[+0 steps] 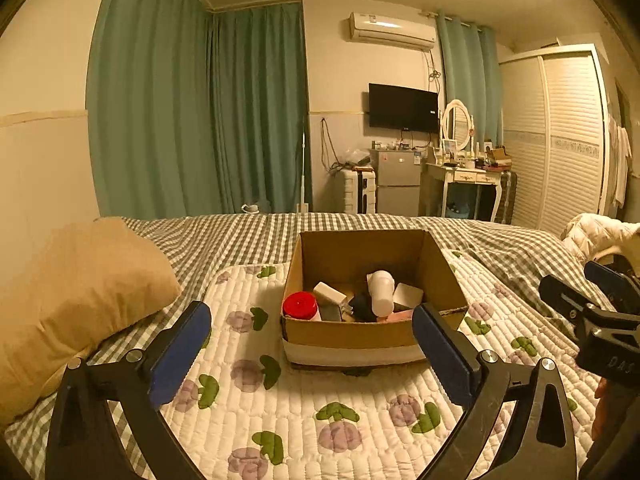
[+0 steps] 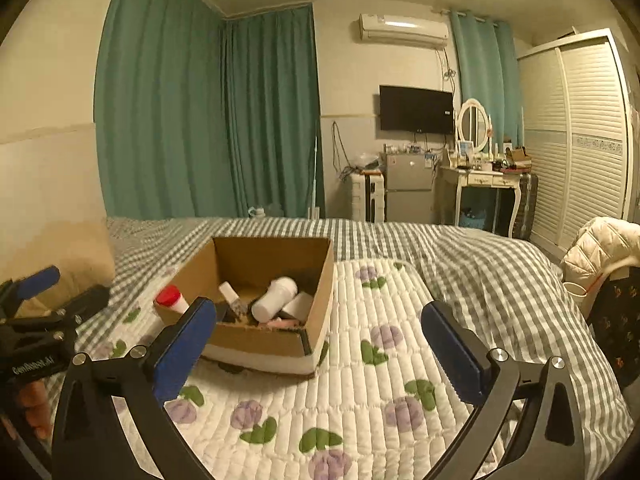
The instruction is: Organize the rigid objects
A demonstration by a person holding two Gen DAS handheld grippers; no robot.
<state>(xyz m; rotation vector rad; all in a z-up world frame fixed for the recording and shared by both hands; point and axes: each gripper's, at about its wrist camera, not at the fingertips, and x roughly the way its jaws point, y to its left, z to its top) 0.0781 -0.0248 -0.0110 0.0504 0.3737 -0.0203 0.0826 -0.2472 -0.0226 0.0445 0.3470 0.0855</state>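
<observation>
An open cardboard box (image 1: pixel 442 280) stands on a quilted flower-print mat (image 1: pixel 280 408) on the bed. Inside lie a red-capped jar (image 1: pixel 300 306), a white bottle (image 1: pixel 380 290), small white boxes (image 1: pixel 329 293) and a dark object (image 1: pixel 362 305). My left gripper (image 1: pixel 312 316) is open and empty, just short of the box's near wall. My right gripper (image 2: pixel 320 316) is open and empty, to the right of the box (image 2: pixel 320 280) and above the mat (image 2: pixel 360 380). The red-capped jar (image 2: pixel 168 296) and white bottle (image 2: pixel 276 296) show there too.
A tan pillow (image 1: pixel 76 292) lies left of the mat. A grey checked cover (image 2: pixel 480 264) spreads behind and right. A white padded jacket (image 2: pixel 600 248) hangs over a chair at right. The right gripper appears at the left view's right edge (image 1: pixel 568 296). Curtains, fridge and dresser stand far back.
</observation>
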